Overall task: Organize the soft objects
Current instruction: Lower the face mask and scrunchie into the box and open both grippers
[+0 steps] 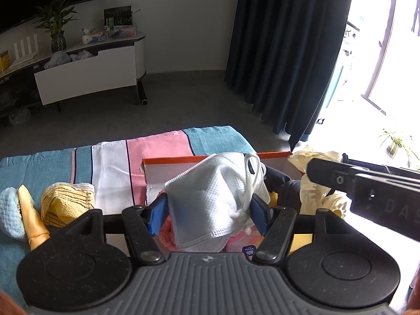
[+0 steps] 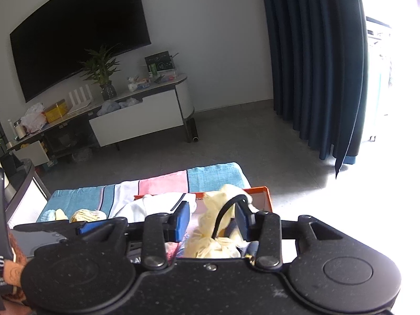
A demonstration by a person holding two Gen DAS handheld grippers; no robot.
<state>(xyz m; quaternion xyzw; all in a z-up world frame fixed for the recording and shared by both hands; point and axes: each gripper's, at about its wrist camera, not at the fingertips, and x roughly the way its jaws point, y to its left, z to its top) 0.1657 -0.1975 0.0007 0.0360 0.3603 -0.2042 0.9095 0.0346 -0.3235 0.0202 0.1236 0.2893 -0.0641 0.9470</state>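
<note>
My left gripper (image 1: 210,210) is shut on a white face mask (image 1: 207,197), its blue pads pressing both sides of it over an orange-rimmed box (image 1: 183,158). The mask's ear loop hangs on its right side. In the right wrist view my right gripper (image 2: 212,215) stands open over the same box (image 2: 260,189). Pale yellow rubber gloves (image 2: 210,236) lie between its pads without being pinched, and a black strap curves past the right pad. The left wrist view shows the gloves (image 1: 312,197) at the box's right end, under the right gripper's black fingers (image 1: 328,176).
The box rests on a striped blue, white and pink towel (image 1: 157,152). To its left lie a yellow striped cloth (image 1: 65,204), a light blue knitted piece (image 1: 10,210) and an orange-yellow item (image 1: 29,215). Beyond are grey floor, a TV stand (image 2: 136,120) and dark curtains (image 2: 315,78).
</note>
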